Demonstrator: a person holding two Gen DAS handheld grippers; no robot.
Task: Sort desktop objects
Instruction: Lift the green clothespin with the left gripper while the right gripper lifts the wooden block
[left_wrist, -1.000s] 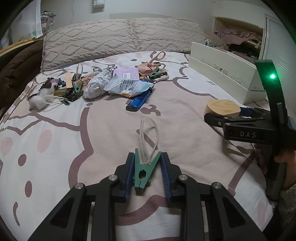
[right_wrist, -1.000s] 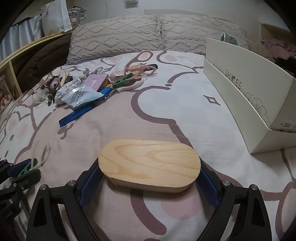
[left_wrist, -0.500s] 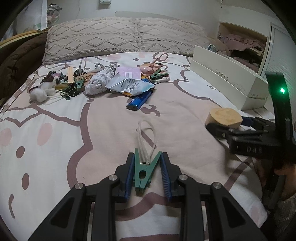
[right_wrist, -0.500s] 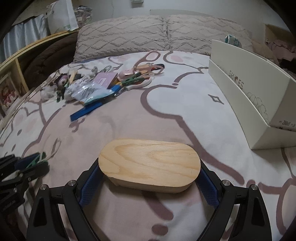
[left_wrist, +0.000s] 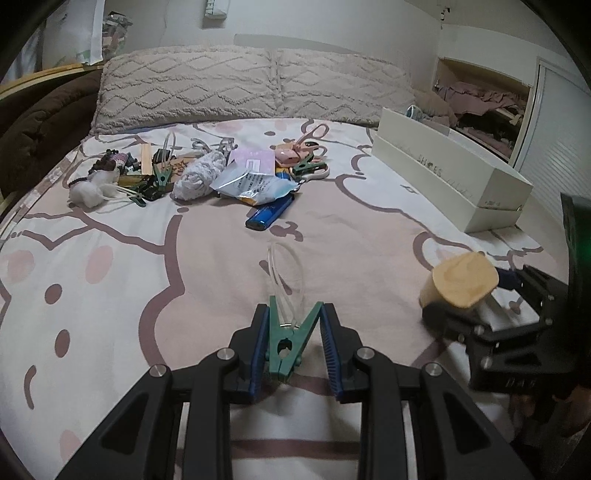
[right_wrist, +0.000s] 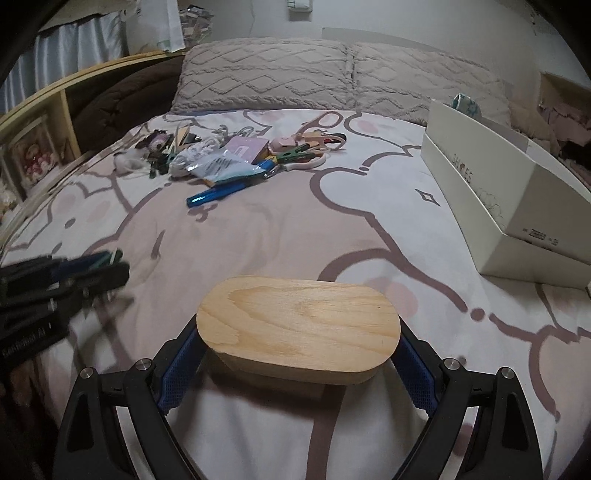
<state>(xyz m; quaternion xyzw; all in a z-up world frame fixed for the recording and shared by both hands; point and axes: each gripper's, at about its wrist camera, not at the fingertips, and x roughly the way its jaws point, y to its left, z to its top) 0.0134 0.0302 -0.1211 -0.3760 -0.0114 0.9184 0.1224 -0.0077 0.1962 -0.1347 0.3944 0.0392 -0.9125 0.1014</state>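
My left gripper is shut on a green clothes peg with a clear loop, held above the pink bedspread. My right gripper is shut on an oval wooden box; the box also shows at the right of the left wrist view. The left gripper appears blurred at the left of the right wrist view. A pile of small objects lies further up the bed: a blue lighter, a foil packet, pink scissors, a white yarn ball.
A white shoebox stands along the bed's right side; it also shows in the right wrist view. Two pillows lie at the head. A wooden shelf is on the left.
Both grippers have lifted and drawn back from the pile with their objects held. The two grippers have come closer together.
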